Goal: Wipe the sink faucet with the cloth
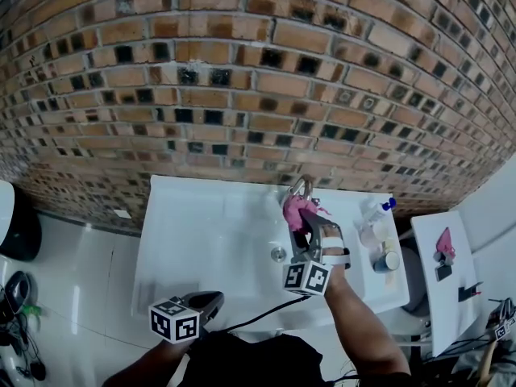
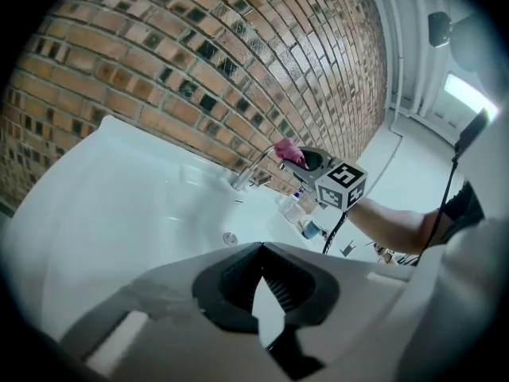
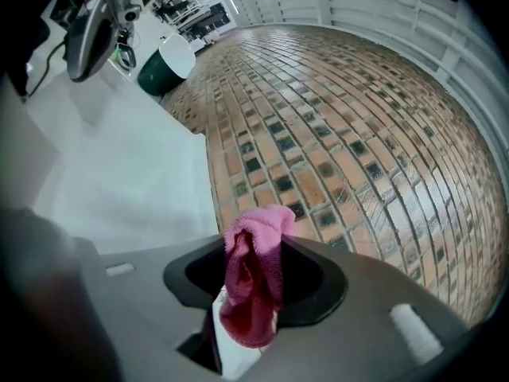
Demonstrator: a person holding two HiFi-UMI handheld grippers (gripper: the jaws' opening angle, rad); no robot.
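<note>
Cloth (image 1: pixel 298 208) — pink, pinched in our right gripper (image 3: pixel 251 305) — is up at the faucet (image 1: pixel 301 186); our left gripper (image 2: pixel 262 293) hangs back, jaws together, empty. Only a small fold looks clamped — hard rubbing could tug it free.

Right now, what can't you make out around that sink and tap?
Head view: the faucet spout is covered by the pink cloth and the right gripper, so contact cannot be told.
Right gripper view: the faucet lies outside the picture.
Head view: the bottles on the sink ledge are too small to read their labels.
Head view: the pink item on the side table is too small to identify.
</note>
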